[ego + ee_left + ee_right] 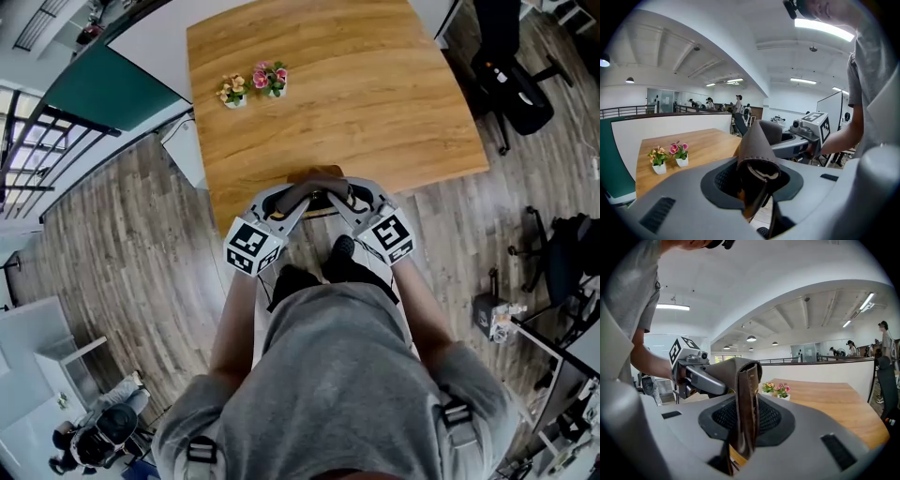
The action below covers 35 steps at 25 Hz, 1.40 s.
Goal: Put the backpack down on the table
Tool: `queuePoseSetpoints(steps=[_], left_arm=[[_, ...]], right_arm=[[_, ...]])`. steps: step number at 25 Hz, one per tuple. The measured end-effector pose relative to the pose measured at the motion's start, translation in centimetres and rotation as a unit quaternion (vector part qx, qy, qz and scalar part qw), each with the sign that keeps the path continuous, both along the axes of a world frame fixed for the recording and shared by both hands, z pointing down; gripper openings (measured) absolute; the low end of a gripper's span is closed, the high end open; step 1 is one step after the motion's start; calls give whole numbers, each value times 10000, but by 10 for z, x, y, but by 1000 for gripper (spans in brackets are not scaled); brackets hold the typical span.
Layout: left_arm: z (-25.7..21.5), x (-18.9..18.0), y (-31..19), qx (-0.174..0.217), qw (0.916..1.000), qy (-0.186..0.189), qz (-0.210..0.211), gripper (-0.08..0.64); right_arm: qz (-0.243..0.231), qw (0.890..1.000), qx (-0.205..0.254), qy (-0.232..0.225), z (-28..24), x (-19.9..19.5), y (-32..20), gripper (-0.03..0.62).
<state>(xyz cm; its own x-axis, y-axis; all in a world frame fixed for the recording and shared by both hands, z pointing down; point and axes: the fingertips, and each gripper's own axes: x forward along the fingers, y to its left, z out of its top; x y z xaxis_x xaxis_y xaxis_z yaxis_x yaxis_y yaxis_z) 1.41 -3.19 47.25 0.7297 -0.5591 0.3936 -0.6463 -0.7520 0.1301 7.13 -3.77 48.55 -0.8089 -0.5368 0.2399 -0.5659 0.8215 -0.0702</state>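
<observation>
A brown leather strap [317, 177], the backpack's top, hangs at the near edge of the wooden table [375, 103]. Both grippers meet on it: my left gripper [298, 199] from the left, my right gripper [339, 199] from the right. In the left gripper view the folded strap [757, 145] is pinched in my left gripper [757, 183]. In the right gripper view the strap [745, 394] stands on edge, clamped in my right gripper [743, 430]. The grippers hide the rest of the backpack.
Two small white pots of flowers [233, 91] [271, 80] stand on the table's far left part. A black office chair [516, 84] is off the table's right side. A white panel with a green top [112, 89] runs along the table's left. The floor is wood planks.
</observation>
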Motion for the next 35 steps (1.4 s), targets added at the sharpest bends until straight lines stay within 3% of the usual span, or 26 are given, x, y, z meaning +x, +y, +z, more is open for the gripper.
queuePoseSetpoints(steps=[17, 26, 35], left_arm=[[-5, 7, -24, 171, 9994, -11, -303, 132], [0, -3, -58, 217, 9990, 99, -373, 132], [1, -10, -89, 282, 9991, -52, -317, 133]], right_arm=[[-243, 9996, 144, 88, -5, 7, -27, 95], [-294, 9988, 287, 252, -1, -1, -62, 97], [-325, 9983, 317, 357, 6, -7, -92, 100]])
